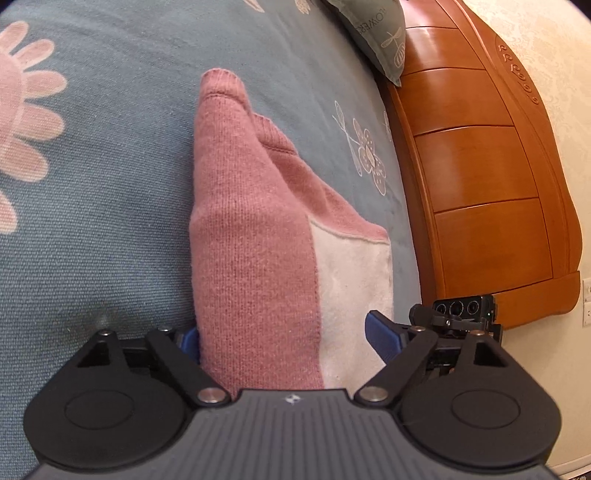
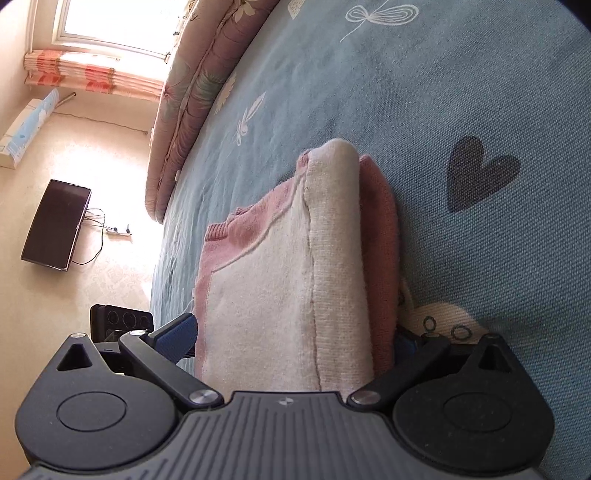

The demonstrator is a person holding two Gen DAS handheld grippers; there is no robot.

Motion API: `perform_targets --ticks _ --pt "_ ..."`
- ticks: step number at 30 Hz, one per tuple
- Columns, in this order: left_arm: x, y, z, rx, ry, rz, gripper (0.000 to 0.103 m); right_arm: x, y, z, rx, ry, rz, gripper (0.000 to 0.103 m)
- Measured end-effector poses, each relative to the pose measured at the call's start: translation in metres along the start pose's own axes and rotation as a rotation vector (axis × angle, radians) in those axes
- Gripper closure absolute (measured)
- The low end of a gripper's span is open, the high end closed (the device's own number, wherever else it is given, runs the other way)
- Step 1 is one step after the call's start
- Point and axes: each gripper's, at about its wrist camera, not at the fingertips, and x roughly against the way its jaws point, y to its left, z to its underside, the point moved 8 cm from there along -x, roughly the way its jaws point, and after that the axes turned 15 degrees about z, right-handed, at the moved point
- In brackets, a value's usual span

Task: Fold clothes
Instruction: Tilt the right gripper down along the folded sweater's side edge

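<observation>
My left gripper (image 1: 284, 341) stands wide, its blue pads (image 1: 382, 338) to either side of the near end of the pink knitted sweater with a cream fleece panel (image 1: 255, 236). The left pad sits right against the pink edge and the right one shows a sliver of gap from the cream, so I would not call it a clamp. My right gripper (image 2: 295, 341) is spread just as wide around the same garment from the other side. Its left pad (image 2: 177, 338) stands clear of the cloth, while the right pad is tucked in under the pink fold, where I cannot tell if it touches. The sweater lies on the blue-grey woven bedspread printed with pink flowers (image 1: 92, 229), near the orange wooden headboard (image 1: 480, 166) and a grey-green pillow (image 1: 373, 33). It is already a narrow, thick bundle, cream layer over pink, with the ribbed hem at the far end. I judge the folding mostly done. What may remain is one more fold across the length, or simply squaring the edges, pressing it flat and letting go.
</observation>
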Motion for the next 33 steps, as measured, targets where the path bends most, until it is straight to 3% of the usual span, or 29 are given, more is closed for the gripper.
perform_targets --ticks 3,7,12,18,21,22,24,25,27,33 --pt "0.005 0.003 0.003 -0.016 -0.018 0.010 0.028 0.011 -0.004 0.012 0.020 -0.054 -0.047 0.000" --pt "0.016 0.006 0.003 -0.018 -0.020 0.003 0.029 0.016 -0.004 0.021 -0.031 -0.093 -0.086 0.000" --pt "0.021 0.006 0.005 0.000 -0.011 0.010 0.029 -0.005 0.007 0.004 0.017 -0.019 -0.053 0.000" --pt "0.022 0.005 0.005 -0.020 -0.017 0.010 0.029 -0.004 0.011 0.009 0.131 -0.030 -0.071 0.002" --pt "0.023 0.007 0.005 -0.009 -0.011 0.010 0.029 0.002 0.004 0.011 0.161 -0.040 -0.090 0.011" --pt "0.022 0.007 0.005 -0.004 -0.009 0.009 0.029 0.003 -0.002 0.008 0.139 -0.040 -0.087 0.019" --pt "0.022 0.009 0.005 0.002 -0.004 0.008 0.029 0.002 -0.017 0.001 0.065 -0.021 -0.061 0.039" --pt "0.024 0.011 0.007 0.001 -0.003 0.009 0.029 0.001 -0.026 -0.002 0.019 -0.001 -0.069 0.059" --pt "0.025 0.011 0.008 -0.004 -0.003 0.009 0.029 0.001 -0.038 -0.006 -0.048 0.026 -0.108 0.061" --pt "0.025 0.011 0.009 -0.006 -0.006 0.003 0.029 -0.001 -0.031 -0.001 -0.007 0.000 -0.047 0.059"
